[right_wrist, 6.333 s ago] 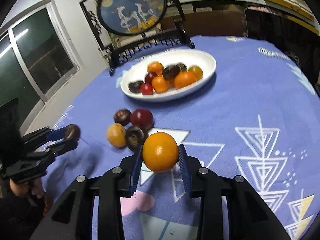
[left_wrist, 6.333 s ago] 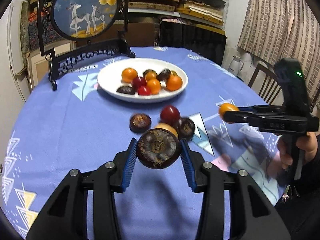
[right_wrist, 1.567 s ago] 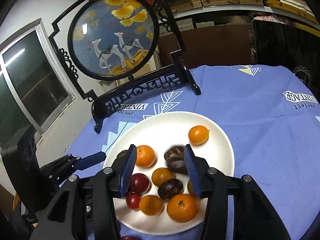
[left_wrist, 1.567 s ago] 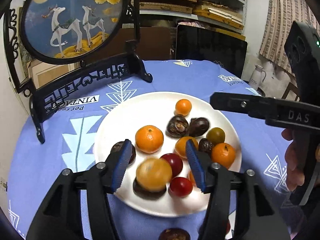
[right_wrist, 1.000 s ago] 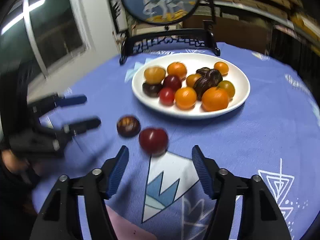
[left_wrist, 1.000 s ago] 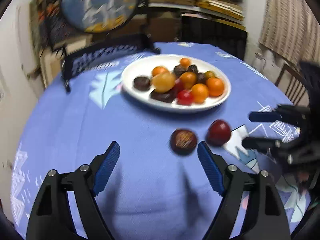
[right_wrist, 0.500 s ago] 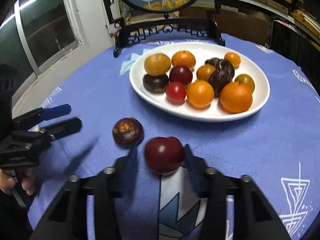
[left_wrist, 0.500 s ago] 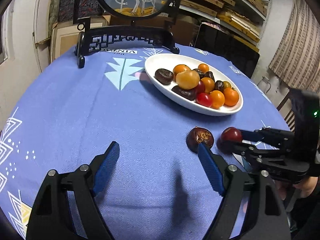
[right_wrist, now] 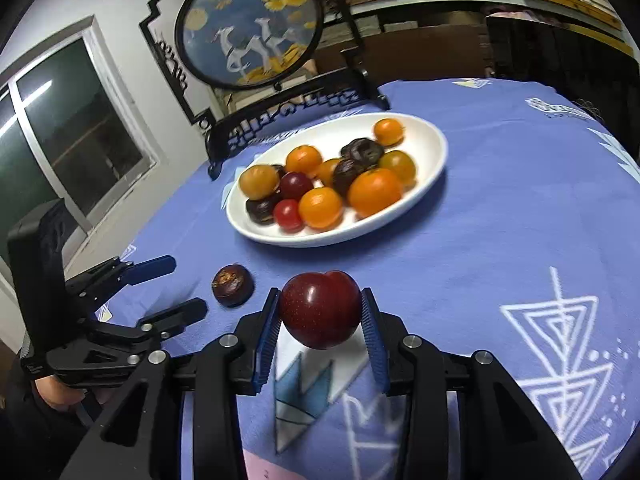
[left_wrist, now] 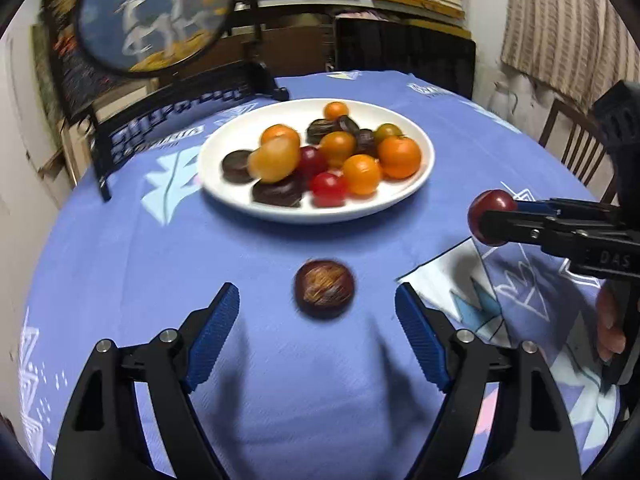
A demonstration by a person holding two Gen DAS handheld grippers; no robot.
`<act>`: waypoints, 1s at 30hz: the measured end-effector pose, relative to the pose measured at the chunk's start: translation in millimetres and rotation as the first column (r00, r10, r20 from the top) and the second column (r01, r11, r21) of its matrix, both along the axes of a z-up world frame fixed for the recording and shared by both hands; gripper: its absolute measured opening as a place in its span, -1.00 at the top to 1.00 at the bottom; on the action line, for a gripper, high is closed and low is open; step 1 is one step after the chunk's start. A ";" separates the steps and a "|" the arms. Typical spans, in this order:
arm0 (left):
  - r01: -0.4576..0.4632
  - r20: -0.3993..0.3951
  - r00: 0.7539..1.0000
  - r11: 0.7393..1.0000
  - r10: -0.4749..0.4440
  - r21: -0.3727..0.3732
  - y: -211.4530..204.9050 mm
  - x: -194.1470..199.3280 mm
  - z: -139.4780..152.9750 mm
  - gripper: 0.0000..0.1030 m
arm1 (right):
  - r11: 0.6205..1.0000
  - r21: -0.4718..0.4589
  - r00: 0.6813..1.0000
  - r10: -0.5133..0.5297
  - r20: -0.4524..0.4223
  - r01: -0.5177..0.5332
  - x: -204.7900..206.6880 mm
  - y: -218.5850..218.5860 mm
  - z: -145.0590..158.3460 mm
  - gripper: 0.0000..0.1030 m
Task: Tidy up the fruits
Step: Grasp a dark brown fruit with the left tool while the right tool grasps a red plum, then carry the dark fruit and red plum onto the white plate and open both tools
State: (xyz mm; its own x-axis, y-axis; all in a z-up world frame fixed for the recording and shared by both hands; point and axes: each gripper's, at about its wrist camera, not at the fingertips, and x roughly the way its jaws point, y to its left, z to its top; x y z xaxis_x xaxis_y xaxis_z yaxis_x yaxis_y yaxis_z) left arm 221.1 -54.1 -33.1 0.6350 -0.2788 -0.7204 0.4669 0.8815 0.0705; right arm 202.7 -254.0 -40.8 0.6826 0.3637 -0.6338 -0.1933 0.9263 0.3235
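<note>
A white plate [left_wrist: 420, 176] [right_wrist: 436, 148] holds several oranges, red and dark fruits at the table's far middle. One dark brown fruit [left_wrist: 325, 288] [right_wrist: 233, 284] lies on the blue cloth in front of the plate. My left gripper [left_wrist: 318, 326] [right_wrist: 176, 286] is open and empty, its jaws wide on either side of that brown fruit, just short of it. My right gripper [right_wrist: 320, 312] [left_wrist: 486, 218] is shut on a dark red plum [right_wrist: 320, 308] [left_wrist: 489, 216] and holds it above the cloth, right of the brown fruit.
A round painted screen on a black carved stand [left_wrist: 156, 20] [right_wrist: 256, 28] stands behind the plate. Shelves and a dark panel [left_wrist: 404, 56] lie beyond the table. A wooden chair [left_wrist: 576, 148] is at the far right. A window [right_wrist: 68, 132] is at the left.
My right gripper has closed on the red plum and lifted it off the cloth. My left gripper has swung to centre on the brown fruit, still open.
</note>
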 end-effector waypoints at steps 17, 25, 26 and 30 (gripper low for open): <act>-0.020 -0.078 0.997 0.998 0.025 0.059 -16.7 29.1 -25.8 0.22 | 0.999 0.033 1.000 -0.017 0.002 0.017 -4.8 -20.8 -7.8 0.22; -0.021 -0.076 0.997 0.999 0.024 0.033 -12.6 25.8 -25.7 0.22 | 0.999 0.032 1.000 -0.021 -0.003 0.021 -5.1 -21.7 -8.6 0.22; -0.024 -0.072 0.997 1.000 0.025 0.019 -10.5 24.4 -23.1 0.22 | 0.999 0.034 1.000 -0.022 -0.003 0.022 -4.9 -21.7 -8.5 0.22; -0.016 -0.040 0.999 0.999 0.014 -0.041 -1.7 9.2 -4.2 0.22 | 0.999 0.032 1.000 -0.025 -0.001 0.025 -7.9 -22.6 -7.2 0.22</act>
State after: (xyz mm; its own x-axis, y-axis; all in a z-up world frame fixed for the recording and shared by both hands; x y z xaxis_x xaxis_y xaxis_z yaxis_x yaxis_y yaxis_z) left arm 230.3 -55.8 -37.4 0.6106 -0.2995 -0.7332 0.4553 0.8902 0.0156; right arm 194.7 -276.7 -48.0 0.6917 0.3665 -0.6223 -0.1698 0.9200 0.3531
